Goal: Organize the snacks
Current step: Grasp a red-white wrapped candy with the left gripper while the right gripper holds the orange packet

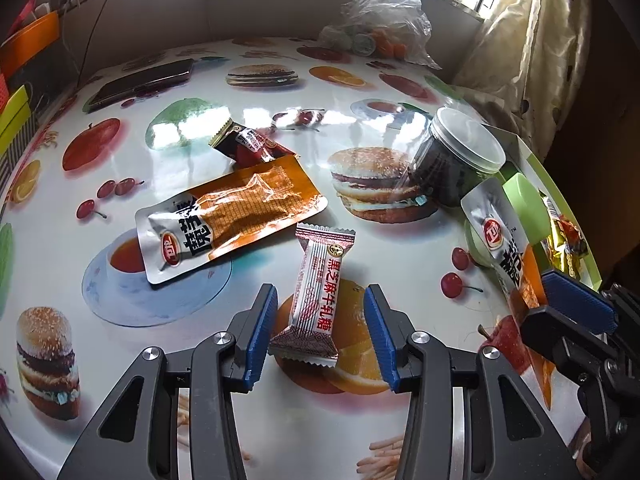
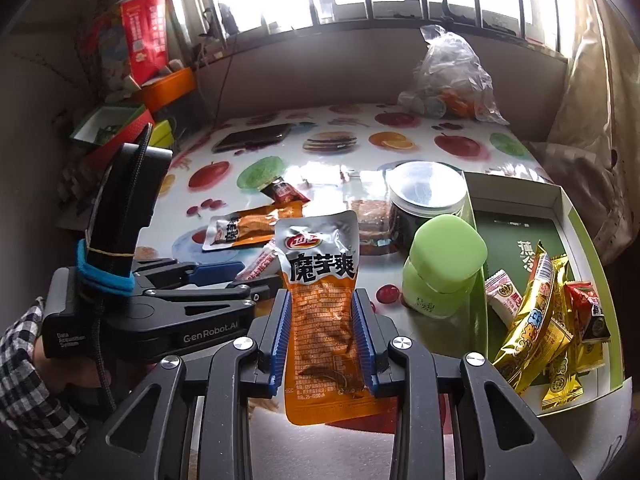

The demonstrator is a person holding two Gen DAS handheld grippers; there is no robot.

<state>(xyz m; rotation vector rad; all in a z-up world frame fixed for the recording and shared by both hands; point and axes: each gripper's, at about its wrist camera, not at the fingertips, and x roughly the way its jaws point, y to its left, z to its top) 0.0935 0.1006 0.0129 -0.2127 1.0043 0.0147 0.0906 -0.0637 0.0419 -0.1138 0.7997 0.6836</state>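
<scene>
An orange pouch [image 2: 320, 300] is pinched upright in the right gripper [image 2: 323, 344], just left of the box [image 2: 592, 240] where snacks are gathered. The left gripper [image 1: 320, 336] is spread around a candy [image 1: 316, 300], seemingly untouched. The candy should be centred before closing.

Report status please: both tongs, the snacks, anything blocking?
Right tongs shut on orange konjac pouch, lifted. Left tongs open around nougat candy, not gripping. Green box to right, half filled; green-lidded bottle stands near its edge.
</scene>
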